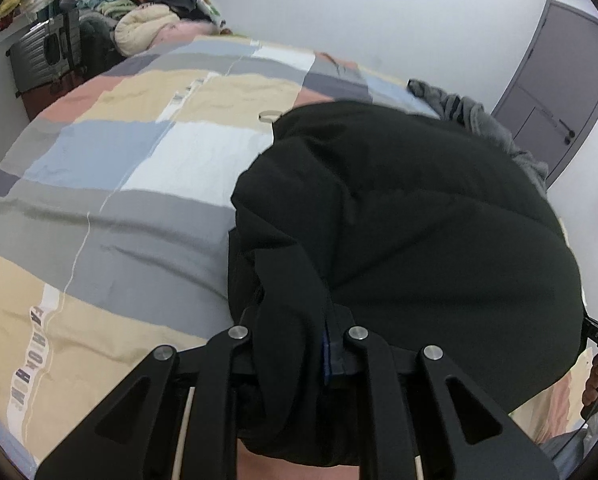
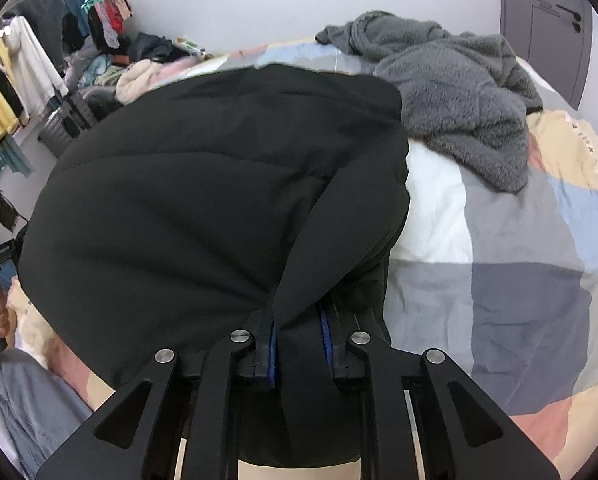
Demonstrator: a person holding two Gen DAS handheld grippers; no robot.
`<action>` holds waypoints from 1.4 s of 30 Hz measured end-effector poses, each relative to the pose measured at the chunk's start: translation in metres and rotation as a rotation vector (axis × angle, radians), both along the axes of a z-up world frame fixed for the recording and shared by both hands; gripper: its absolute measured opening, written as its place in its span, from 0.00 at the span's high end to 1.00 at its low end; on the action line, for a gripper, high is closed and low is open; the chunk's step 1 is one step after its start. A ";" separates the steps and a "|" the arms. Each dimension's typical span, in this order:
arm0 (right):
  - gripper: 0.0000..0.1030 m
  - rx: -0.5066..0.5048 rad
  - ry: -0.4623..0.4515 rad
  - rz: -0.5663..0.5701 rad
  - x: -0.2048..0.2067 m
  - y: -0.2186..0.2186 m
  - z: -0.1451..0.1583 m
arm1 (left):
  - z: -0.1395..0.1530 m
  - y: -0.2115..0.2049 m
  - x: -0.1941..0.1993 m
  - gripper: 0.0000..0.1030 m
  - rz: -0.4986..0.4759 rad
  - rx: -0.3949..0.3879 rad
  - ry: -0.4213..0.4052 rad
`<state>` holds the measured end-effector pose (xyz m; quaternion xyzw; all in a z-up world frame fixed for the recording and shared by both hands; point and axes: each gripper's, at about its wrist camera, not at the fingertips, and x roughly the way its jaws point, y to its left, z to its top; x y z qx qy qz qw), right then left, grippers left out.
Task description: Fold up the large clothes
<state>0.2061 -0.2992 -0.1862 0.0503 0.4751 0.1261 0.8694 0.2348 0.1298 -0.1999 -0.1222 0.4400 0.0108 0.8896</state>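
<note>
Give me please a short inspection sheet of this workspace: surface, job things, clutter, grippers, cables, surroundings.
Surface: bed with patchwork cover.
Job's things: black padded jacket spread on the bed.
Clutter: grey fleece garment beside the jacket; clothes pile at the far end.
Grippers: left gripper and right gripper each shut on a jacket edge.
Cables: nothing seen.
Surroundings: white wall, grey door, hanging clothes, suitcase.

Your black jacket (image 1: 399, 208) is padded cloth, smooth and matt, with stitched quilt lines. The left gripper (image 1: 295, 344) and right gripper (image 2: 299, 344) are matt black plastic with bright metal pivot pins — blue rubbery pads (image 2: 326, 336) line the fingers. The bedcover (image 1: 119, 208) is soft printed cotton; the grey garment (image 2: 459, 96) is shaggy fleece.
</note>
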 end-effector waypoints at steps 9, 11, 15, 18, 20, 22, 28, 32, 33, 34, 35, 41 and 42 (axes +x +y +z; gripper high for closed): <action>0.83 0.003 0.062 0.011 0.007 0.001 -0.016 | -0.014 -0.007 0.005 0.82 -0.002 0.019 0.076; 0.83 0.006 0.065 0.008 0.006 0.002 -0.016 | -0.014 -0.008 0.004 0.82 0.001 0.021 0.077; 0.81 0.032 0.061 -0.008 0.002 -0.002 -0.012 | -0.013 -0.010 0.003 0.80 0.005 0.039 0.068; 0.83 0.061 0.054 -0.032 0.000 -0.010 -0.007 | -0.011 -0.009 0.003 0.80 0.009 0.044 0.063; 0.89 0.100 0.049 -0.060 -0.002 -0.017 -0.003 | -0.010 -0.008 0.003 0.79 0.013 0.036 0.060; 0.91 0.133 0.048 -0.086 -0.003 -0.025 -0.003 | -0.009 -0.006 0.004 0.79 0.017 0.024 0.056; 0.91 0.165 0.080 -0.130 -0.003 -0.041 -0.011 | -0.008 -0.003 0.004 0.76 0.021 0.013 0.042; 0.89 0.150 0.113 -0.126 0.000 -0.035 -0.016 | -0.007 -0.006 0.002 0.70 0.025 0.042 0.037; 0.89 0.146 0.118 -0.128 0.001 -0.034 -0.017 | -0.007 -0.005 0.002 0.66 0.030 0.043 0.036; 0.89 0.145 0.122 -0.129 0.001 -0.034 -0.018 | -0.007 -0.004 0.002 0.60 0.037 0.044 0.035; 0.88 0.144 0.127 -0.132 0.002 -0.034 -0.019 | -0.007 -0.001 0.001 0.56 0.047 0.047 0.034; 0.72 0.109 0.105 -0.175 -0.006 -0.035 -0.005 | 0.001 0.008 -0.003 0.39 0.082 0.025 0.030; 0.71 0.111 0.101 -0.180 -0.009 -0.035 -0.003 | 0.004 0.009 -0.004 0.34 0.080 0.027 0.027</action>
